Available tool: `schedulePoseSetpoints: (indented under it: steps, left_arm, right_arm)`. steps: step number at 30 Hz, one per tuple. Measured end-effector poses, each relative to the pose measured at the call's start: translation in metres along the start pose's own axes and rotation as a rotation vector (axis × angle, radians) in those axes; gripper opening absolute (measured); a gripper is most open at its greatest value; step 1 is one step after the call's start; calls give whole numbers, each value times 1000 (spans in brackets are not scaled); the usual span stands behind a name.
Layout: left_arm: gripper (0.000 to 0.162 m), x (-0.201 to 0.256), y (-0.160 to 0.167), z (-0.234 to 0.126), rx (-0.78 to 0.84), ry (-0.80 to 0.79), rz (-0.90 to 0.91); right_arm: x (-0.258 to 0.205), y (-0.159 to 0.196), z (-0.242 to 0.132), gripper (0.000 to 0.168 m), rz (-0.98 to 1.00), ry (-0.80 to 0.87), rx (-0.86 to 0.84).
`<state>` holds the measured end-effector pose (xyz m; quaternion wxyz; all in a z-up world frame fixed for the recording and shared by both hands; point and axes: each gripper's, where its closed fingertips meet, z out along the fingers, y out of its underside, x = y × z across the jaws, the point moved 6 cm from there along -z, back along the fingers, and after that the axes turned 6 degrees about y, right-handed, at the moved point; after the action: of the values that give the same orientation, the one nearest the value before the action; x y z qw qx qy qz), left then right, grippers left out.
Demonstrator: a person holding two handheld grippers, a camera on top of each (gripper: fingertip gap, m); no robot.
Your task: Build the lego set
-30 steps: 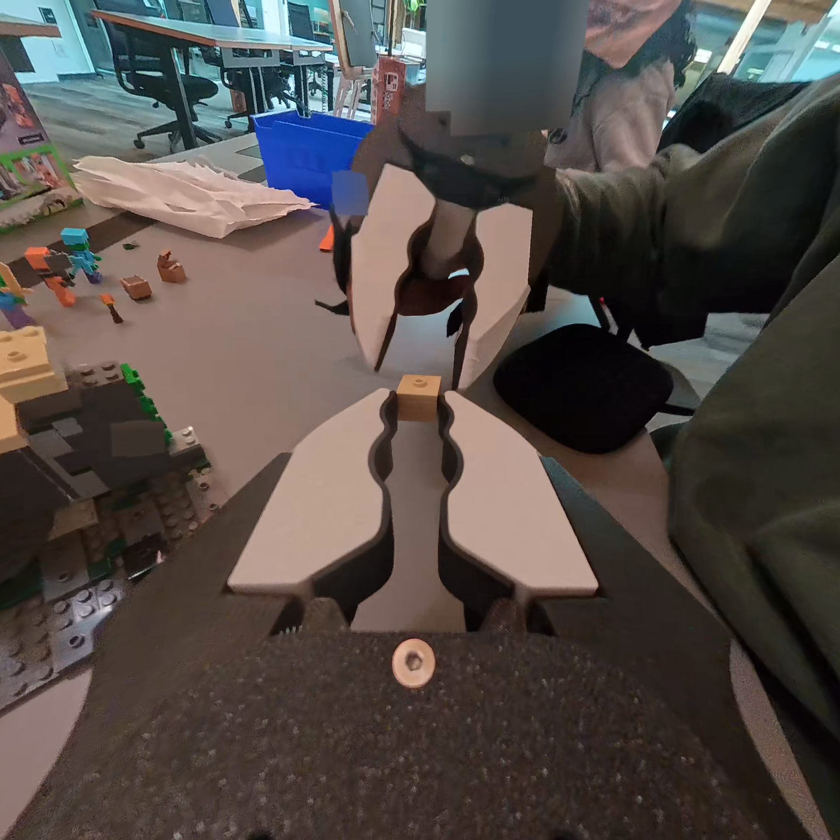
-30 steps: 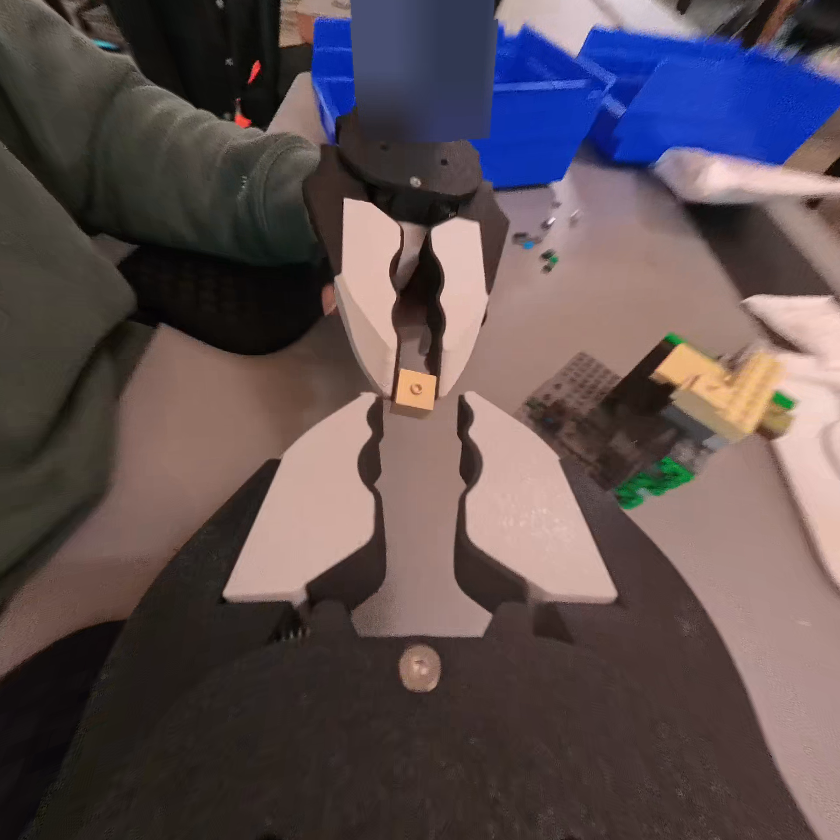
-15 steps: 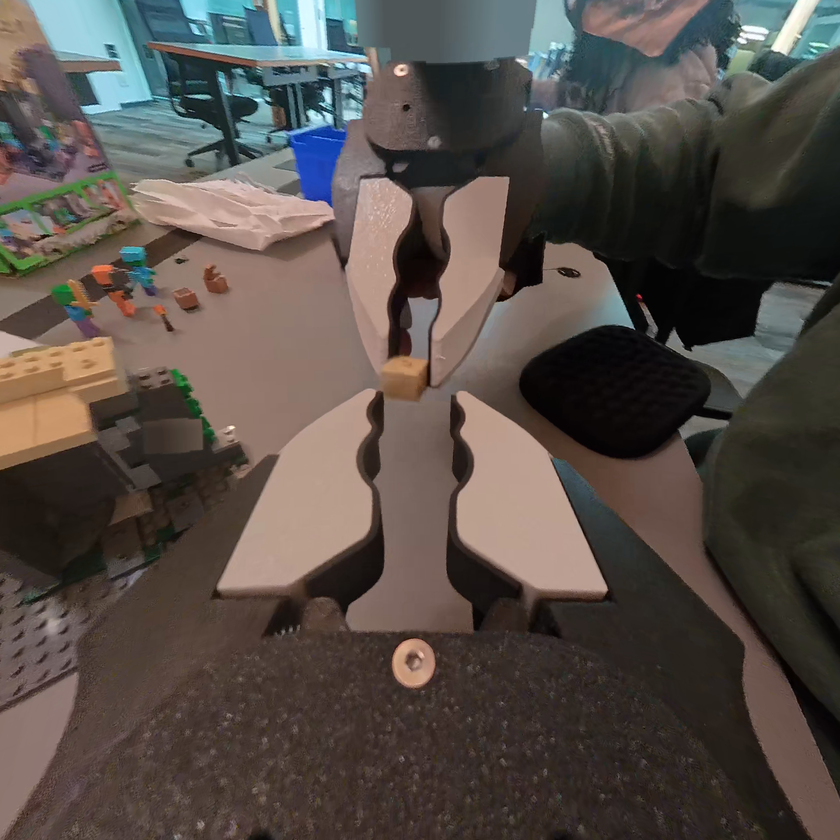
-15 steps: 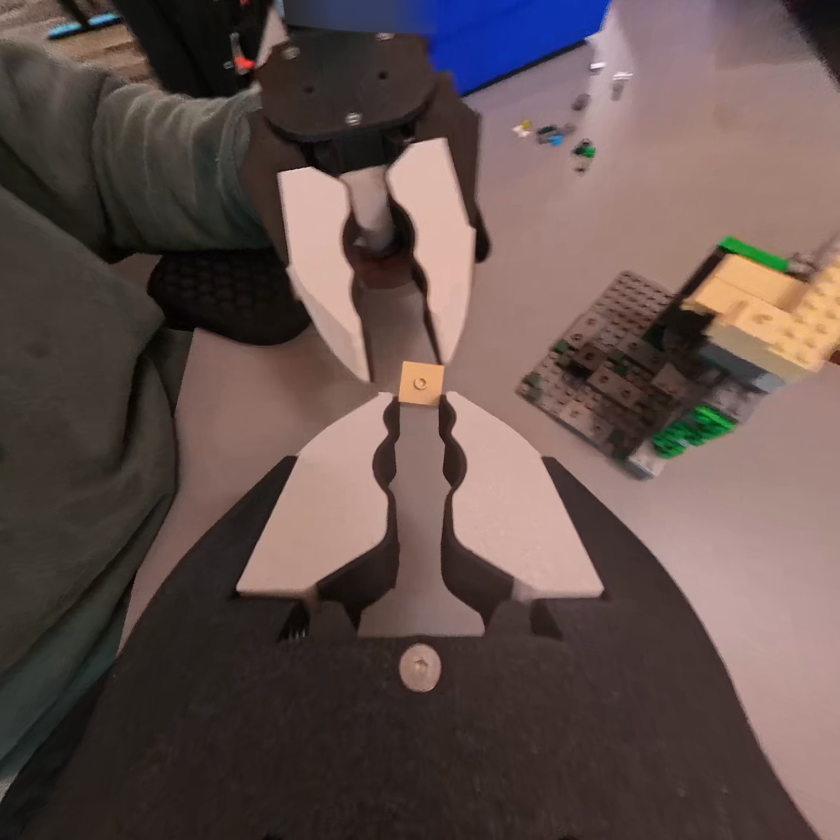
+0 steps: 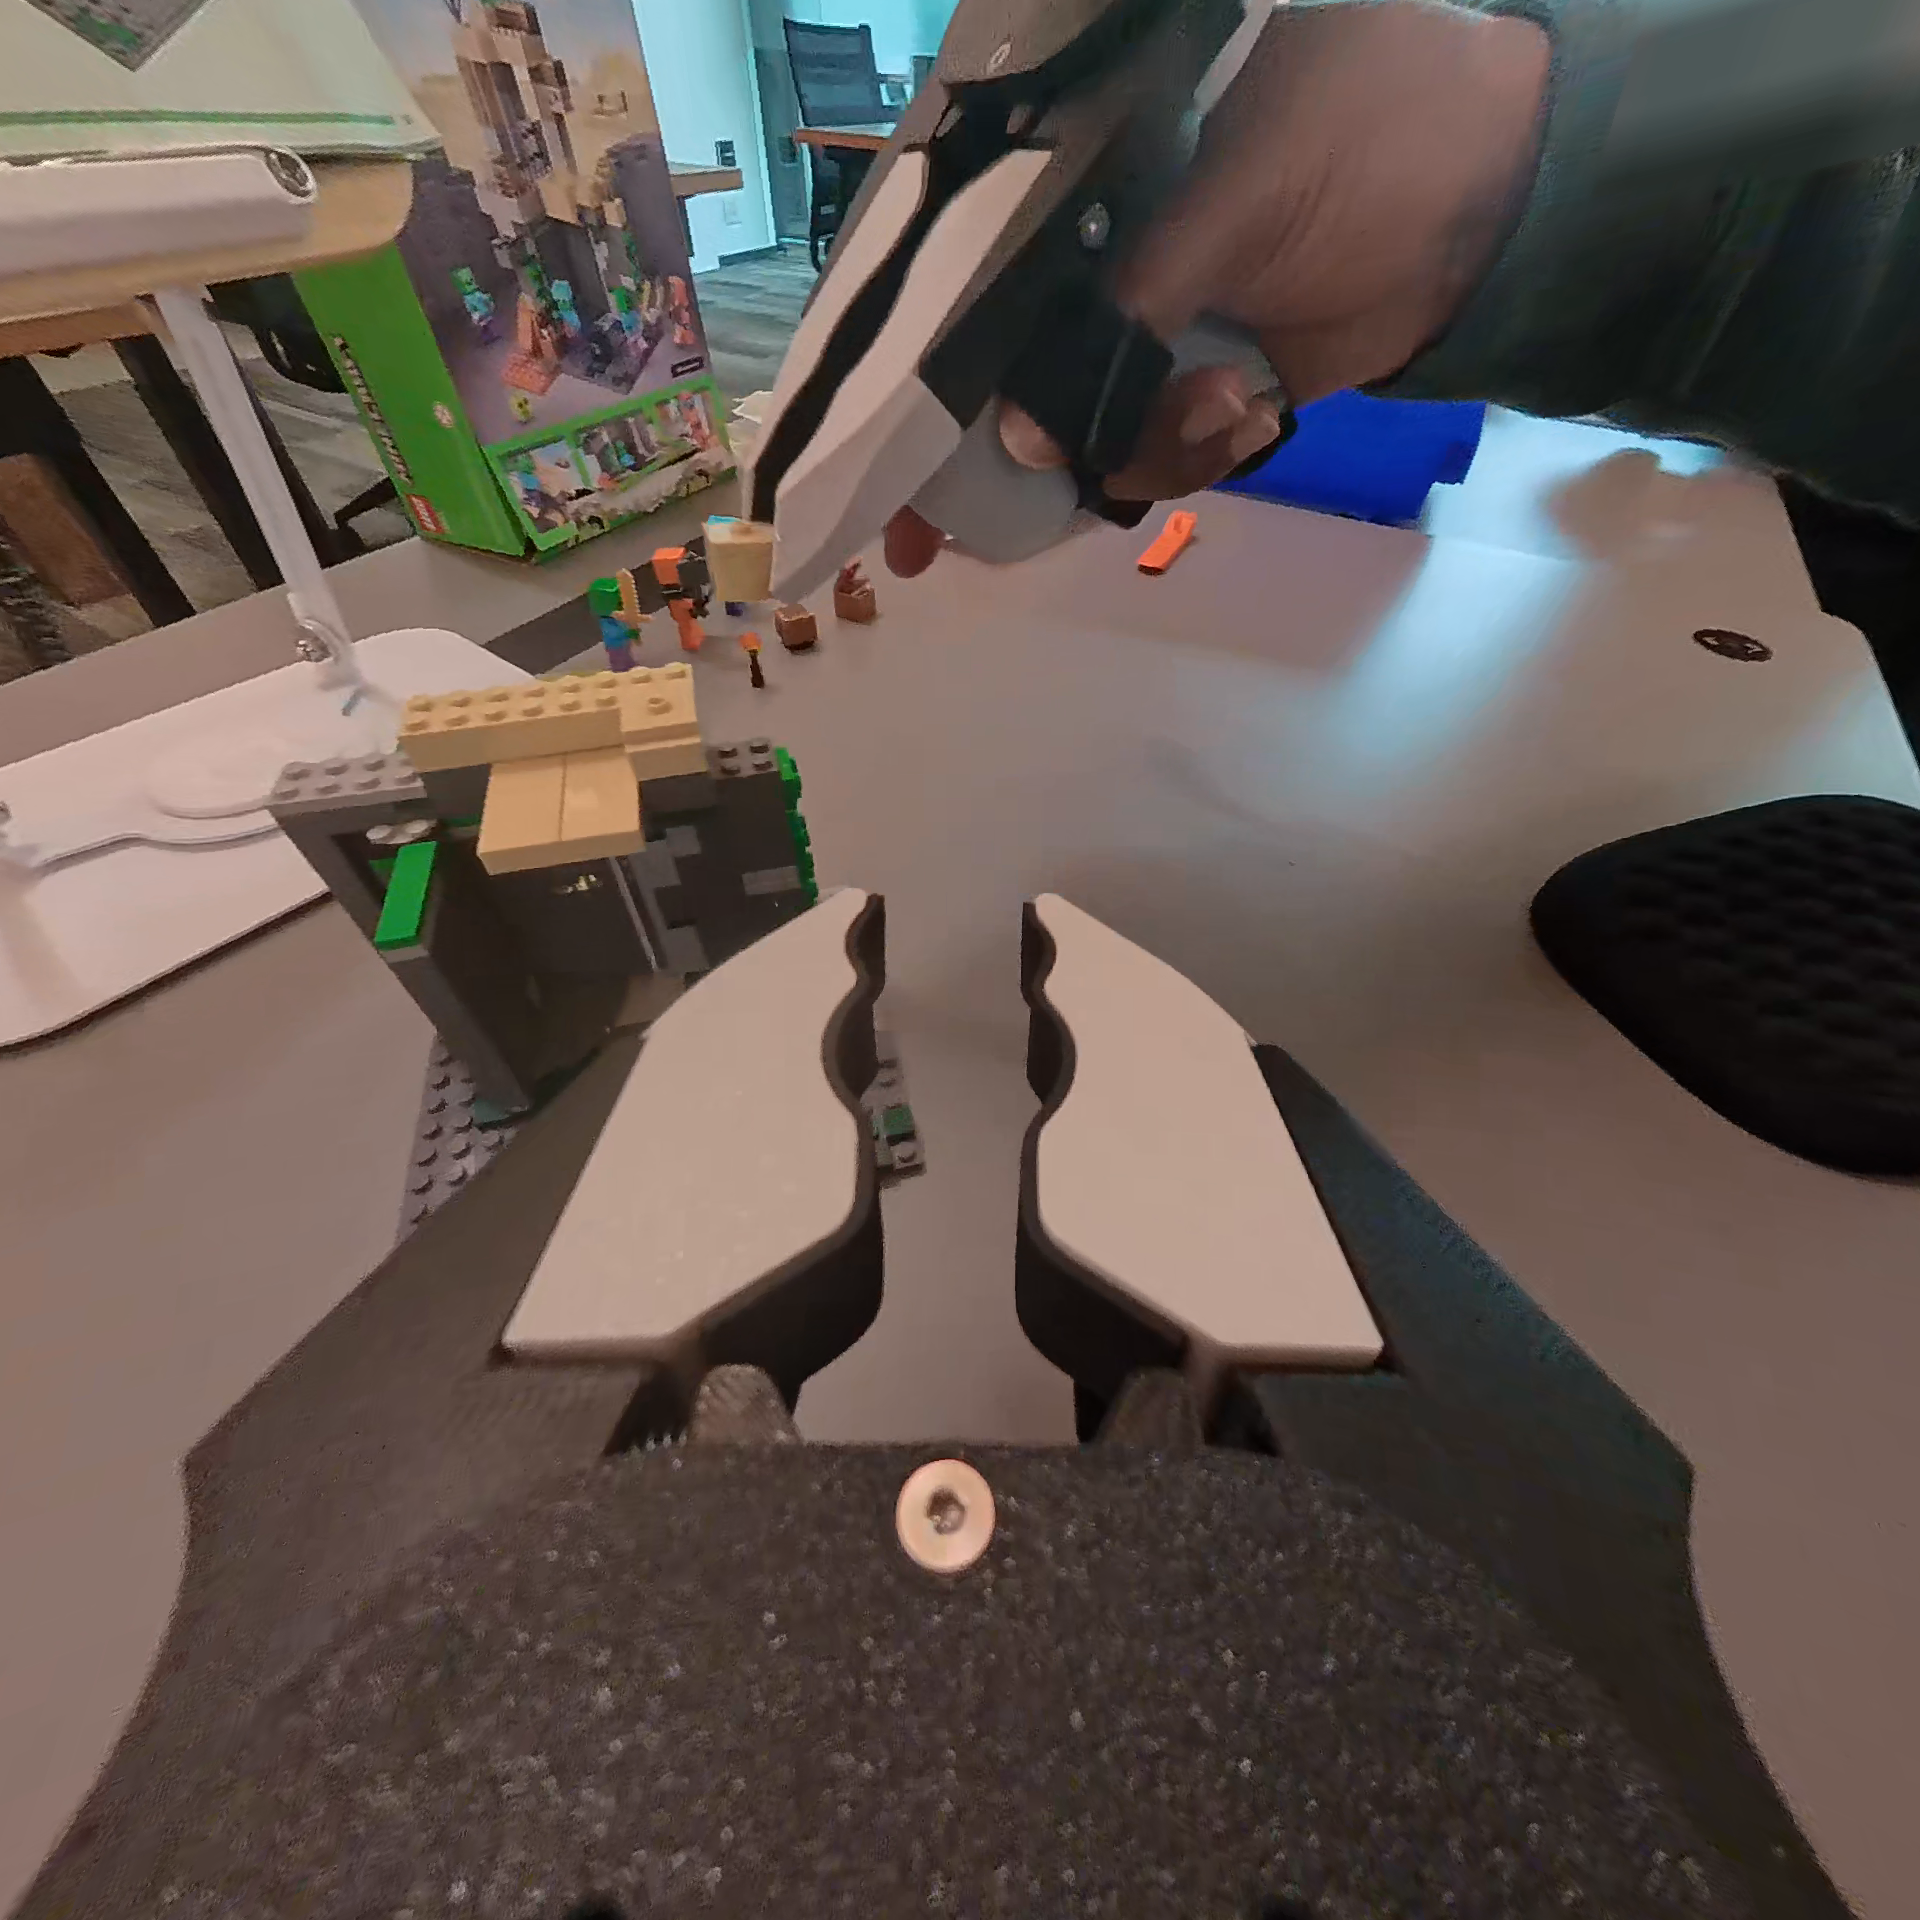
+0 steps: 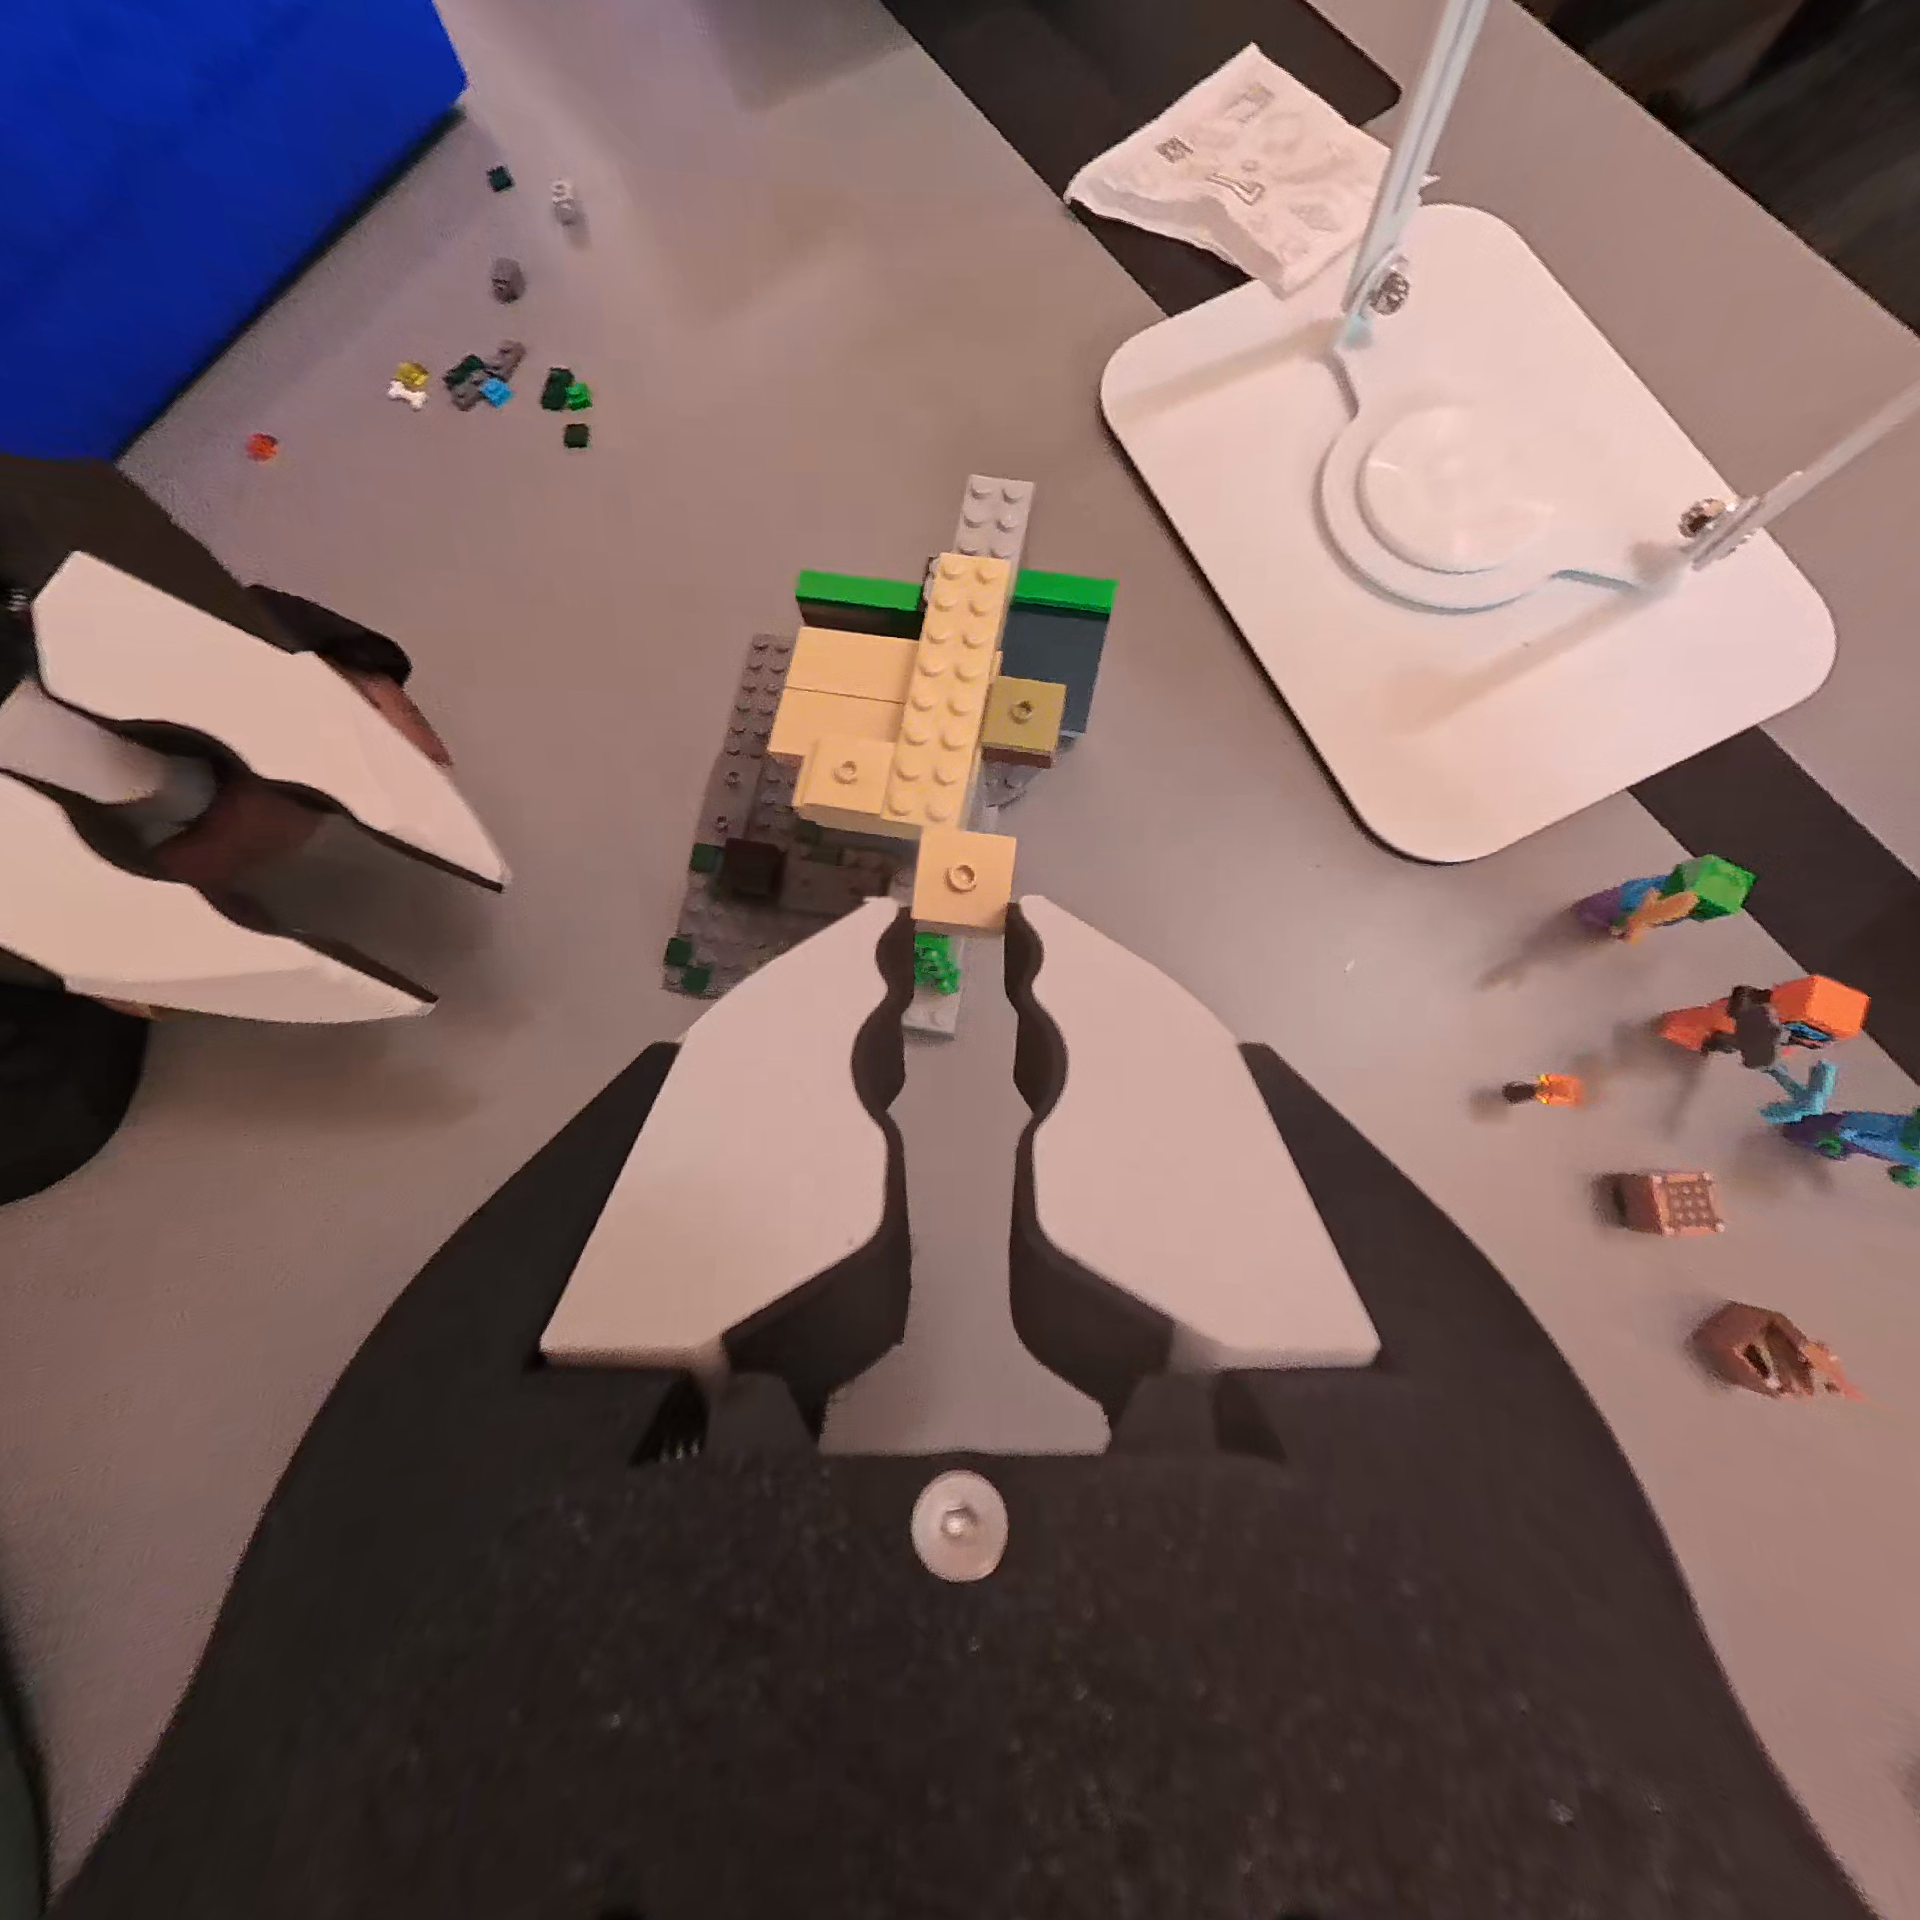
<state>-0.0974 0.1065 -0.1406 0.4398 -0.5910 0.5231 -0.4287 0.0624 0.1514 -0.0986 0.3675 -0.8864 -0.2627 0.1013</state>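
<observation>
Your right gripper (image 6: 958,906) pinched small square tan single-stud lego tile (image 6: 962,879) at fingertips, poised above near edge of half-built tan-and-grey lego building (image 6: 902,717); your left gripper (image 5: 952,906) spread, empty, nearer building's side

1. Gripper fingers (image 5: 727,1164): smooth matt pale plastic, edged with dark foam-like padding.
2. Gripper body (image 5: 935,1714): rough, grainy black surface with one shiny metal screw (image 5: 943,1515).
3. Lego model (image 6: 914,717): smooth, slightly glossy plastic.
4. Table (image 6: 1247,935): smooth matt grey.
5. Box (image 5: 540,312): glossy printed cardboard.
6. Bag (image 6: 1226,197): crinkled white paper.
</observation>
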Motion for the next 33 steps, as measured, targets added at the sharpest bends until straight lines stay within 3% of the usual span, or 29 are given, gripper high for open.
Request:
schedulePoseSetpoints:
  steps: [33]
  left_arm:
    - [21,3,4,4,-58,-14,65]
  right_arm:
    - [-10,6,22,16,-6,72,-88]
